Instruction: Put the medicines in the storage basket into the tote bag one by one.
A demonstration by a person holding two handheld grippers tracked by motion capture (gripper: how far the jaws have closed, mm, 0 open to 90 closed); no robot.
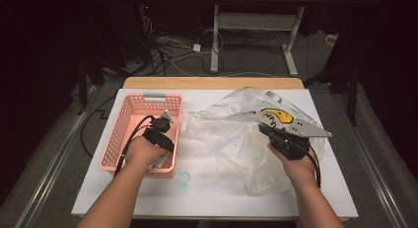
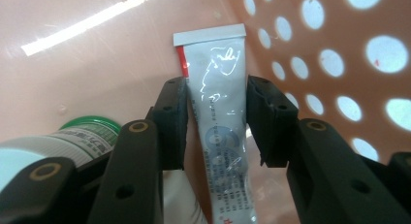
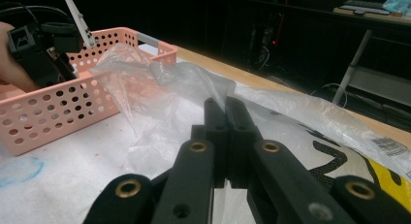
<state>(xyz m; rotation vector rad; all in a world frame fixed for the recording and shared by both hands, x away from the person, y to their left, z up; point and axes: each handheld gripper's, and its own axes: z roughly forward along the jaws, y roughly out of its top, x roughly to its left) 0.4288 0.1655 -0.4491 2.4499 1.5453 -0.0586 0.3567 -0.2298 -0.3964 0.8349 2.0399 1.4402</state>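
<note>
Left gripper (image 2: 215,122) in pink basket (image 1: 129,120), jaws straddling white tube (image 2: 220,117), not yet pressing; tube may slip toward 6 o'clock. Right gripper (image 3: 225,110) jaws clenched on plastic bag (image 3: 189,81); film could tear.

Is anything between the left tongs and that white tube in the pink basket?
Nothing visible. In the left gripper view the white tube lies directly between the two jaws of the left tongs on the floor of the pink basket. A green-capped bottle lies off to one side, outside the jaws.
</note>
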